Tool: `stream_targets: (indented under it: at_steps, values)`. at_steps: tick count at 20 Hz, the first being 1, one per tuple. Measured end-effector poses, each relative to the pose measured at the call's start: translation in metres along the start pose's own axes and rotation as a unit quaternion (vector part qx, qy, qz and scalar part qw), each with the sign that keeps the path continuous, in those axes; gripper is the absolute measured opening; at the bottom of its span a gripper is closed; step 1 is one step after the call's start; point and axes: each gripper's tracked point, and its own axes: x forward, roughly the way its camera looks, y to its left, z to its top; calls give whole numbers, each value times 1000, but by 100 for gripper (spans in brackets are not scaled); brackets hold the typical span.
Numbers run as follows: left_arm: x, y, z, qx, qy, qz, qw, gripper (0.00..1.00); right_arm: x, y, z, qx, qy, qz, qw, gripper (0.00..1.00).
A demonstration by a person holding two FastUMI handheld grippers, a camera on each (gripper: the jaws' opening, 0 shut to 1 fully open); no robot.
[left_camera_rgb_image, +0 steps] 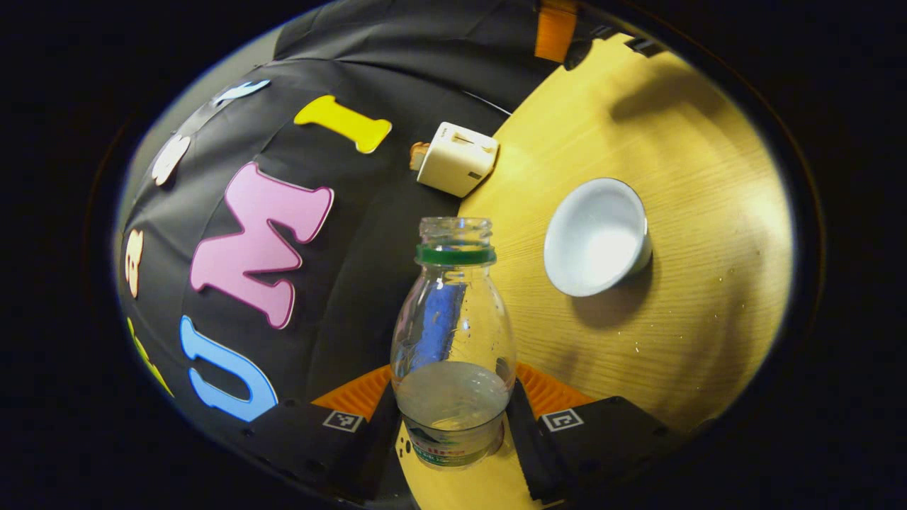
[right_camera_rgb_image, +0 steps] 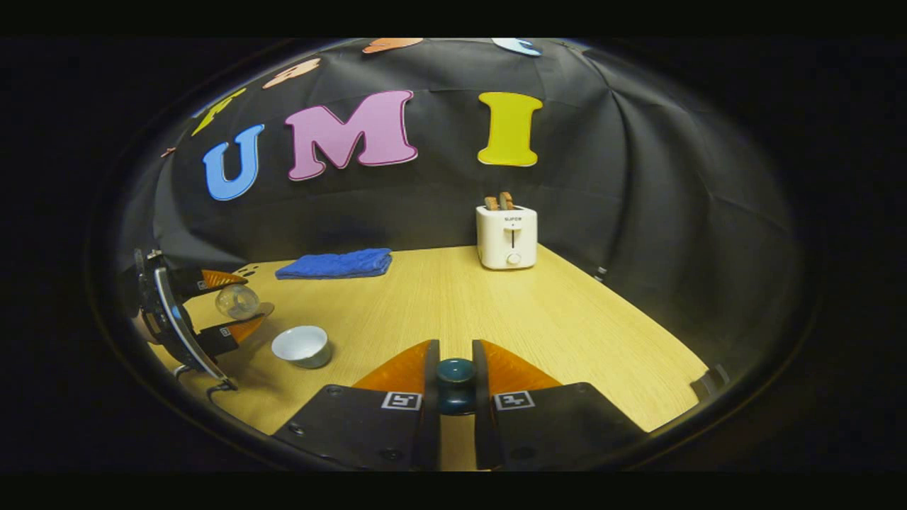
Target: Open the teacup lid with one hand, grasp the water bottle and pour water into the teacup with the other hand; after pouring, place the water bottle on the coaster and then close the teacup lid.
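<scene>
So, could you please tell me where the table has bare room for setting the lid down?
The widest bare patch lies between the right gripper and the toaster, running toward the table's right edge. Another lies between the blue cloth and the teacup. It is crowded by the cup, where the left gripper holds the water bottle.

Demo booth: cloth wall [right_camera_rgb_image: 673, 212], toaster [right_camera_rgb_image: 506, 237] on table [right_camera_rgb_image: 567, 326].

The water bottle [left_camera_rgb_image: 453, 340] base is hidden between the fingers, and the teacup lid [right_camera_rgb_image: 455, 386] mostly sits buried too, just its knob poking out.
</scene>
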Motion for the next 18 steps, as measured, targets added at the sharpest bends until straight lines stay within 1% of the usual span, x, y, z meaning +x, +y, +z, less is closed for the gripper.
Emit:
stream_targets:
  at_steps: [1,2,5,6,7,8,10,11,12,13,14,18]
  values:
    - [1,-1,0,12,1,0,1000,76,-1,0,-1,1,1,1,1000,27]
    - [3,-4,1,24,3,-1,1000,77,-1,0,-3,1,2,2,1000,22]
    - [10,-8,4,67,6,-3,998,76,1,0,-7,-3,4,4,1000,23]
    - [12,-9,3,73,7,-7,997,76,1,0,-9,-2,6,3,1000,27]
    - [14,-10,2,78,7,-8,997,76,1,-1,-9,2,5,3,1000,27]
    - [16,-6,2,85,7,-8,996,76,1,1,-10,7,5,5,1000,22]
    - [18,-4,5,109,3,-4,994,76,1,4,-13,9,9,9,1000,22]
    - [18,-4,6,124,-1,-2,992,76,1,5,-14,8,9,10,1000,27]
    - [16,-4,5,138,-4,-3,990,76,0,7,-15,7,10,12,1000,27]
    - [17,-4,4,145,-2,-7,989,76,0,9,-15,7,10,14,1000,23]
    - [19,-2,3,149,-1,-11,989,76,0,10,-15,7,10,16,1000,27]
    - [21,2,1,178,6,-13,984,76,0,8,-19,9,14,16,1000,27]
